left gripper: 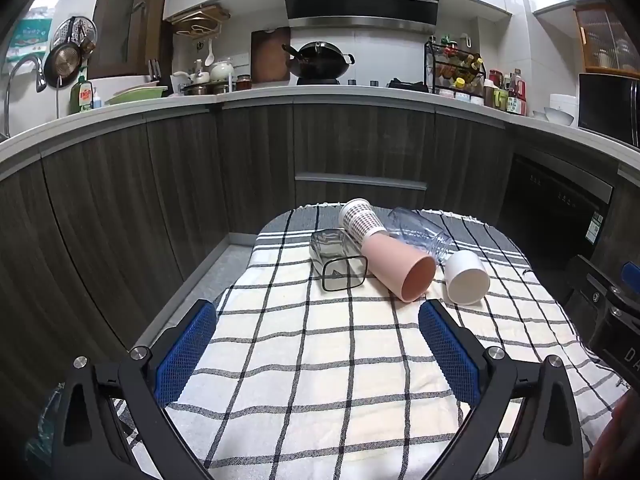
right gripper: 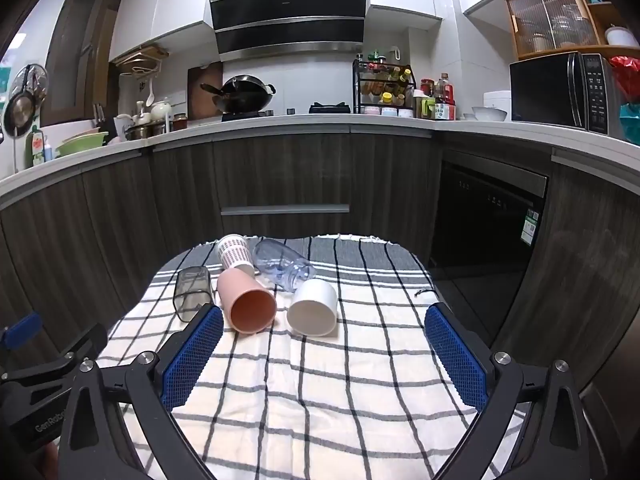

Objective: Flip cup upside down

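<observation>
Several cups lie on their sides on a checked cloth (left gripper: 320, 360) (right gripper: 320, 380). A pink cup (left gripper: 400, 268) (right gripper: 248, 304) has its mouth toward me. A white cup (left gripper: 466, 278) (right gripper: 314, 308) lies to its right. A clear square cup (left gripper: 336, 258) (right gripper: 192, 294) lies to its left. A dotted cup (left gripper: 360, 220) (right gripper: 234, 254) and a bluish clear cup (left gripper: 420, 232) (right gripper: 282, 266) lie behind. My left gripper (left gripper: 318, 320) is open and empty, short of the cups. My right gripper (right gripper: 324, 328) is open and empty, just before the white cup.
The cloth covers a small table in front of dark kitchen cabinets (left gripper: 360, 148) (right gripper: 280, 168). A dishwasher (right gripper: 488, 216) stands at the right. The right gripper's body (left gripper: 612, 312) shows at the right edge of the left wrist view, the left gripper's body (right gripper: 44, 368) at the left edge of the right wrist view.
</observation>
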### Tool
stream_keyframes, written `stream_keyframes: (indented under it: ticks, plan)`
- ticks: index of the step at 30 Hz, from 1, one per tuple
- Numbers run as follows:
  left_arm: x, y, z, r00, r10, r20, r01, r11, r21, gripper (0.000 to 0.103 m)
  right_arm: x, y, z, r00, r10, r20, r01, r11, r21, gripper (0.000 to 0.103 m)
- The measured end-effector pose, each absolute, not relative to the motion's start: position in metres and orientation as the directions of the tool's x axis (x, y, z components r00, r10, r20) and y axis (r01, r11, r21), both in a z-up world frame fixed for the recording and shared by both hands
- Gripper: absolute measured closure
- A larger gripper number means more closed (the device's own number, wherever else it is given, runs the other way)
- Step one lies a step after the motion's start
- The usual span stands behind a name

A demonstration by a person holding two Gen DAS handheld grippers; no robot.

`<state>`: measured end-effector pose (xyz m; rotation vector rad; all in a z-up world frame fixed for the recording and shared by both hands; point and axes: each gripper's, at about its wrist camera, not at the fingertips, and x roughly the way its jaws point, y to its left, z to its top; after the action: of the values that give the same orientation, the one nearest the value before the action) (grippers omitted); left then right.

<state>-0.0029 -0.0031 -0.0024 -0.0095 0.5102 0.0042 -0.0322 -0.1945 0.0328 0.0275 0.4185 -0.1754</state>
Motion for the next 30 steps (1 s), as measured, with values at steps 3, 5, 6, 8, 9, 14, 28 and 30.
stream_keyframes:
  ticks: [3,5,6,8,9,14,28,30]
  plan:
    - [0.0005,-0.0021,-0.0046,0.868,0.000,-0.496,-0.006,1.000,-0.010,0.000,-0.0270,-0.1991,0.0337,0.897,-0.164,-0.410,0.178,0.984,-0.005,0.002]
    - [0.0013,-0.0015,-0.0057,0.868,-0.001,-0.497,-0.007,1.000,-0.013,0.000,-0.0308,-0.1981,0.0332,0.898,-0.164,-0.409,0.178,0.984,-0.003,0.002]
    - [0.0017,-0.0012,-0.0059,0.868,-0.001,-0.497,-0.006,1.000,-0.013,0.000,-0.0306,-0.1981,0.0332,0.897,-0.163,-0.410,0.177,0.984,-0.004,0.002]
    - [0.0016,-0.0008,-0.0058,0.868,-0.001,-0.497,-0.005,1.000,-0.013,0.000,-0.0308,-0.1982,0.0330,0.897,-0.163,-0.410,0.177,0.984,-0.003,0.002]
    - [0.0017,-0.0003,-0.0061,0.868,-0.002,-0.496,-0.005,1.000,-0.014,0.000,-0.0312,-0.1978,0.0327,0.897,-0.162,-0.410,0.177,0.984,-0.003,0.002]
    - [0.0012,-0.0005,-0.0061,0.868,0.000,-0.496,-0.007,1.000,-0.014,0.000,-0.0317,-0.1973,0.0332,0.896,-0.163,-0.412,0.177,0.984,-0.003,0.002]
    - [0.0018,-0.0021,-0.0076,0.867,-0.003,-0.499,-0.004,1.000,-0.012,0.000,-0.0320,-0.1975,0.0317,0.896,-0.161,-0.414,0.177,0.984,0.000,0.002]
    - [0.0023,-0.0020,-0.0089,0.866,-0.003,-0.499,-0.004,1.000,-0.012,0.000,-0.0323,-0.1976,0.0322,0.896,-0.162,-0.413,0.178,0.984,0.001,0.002]
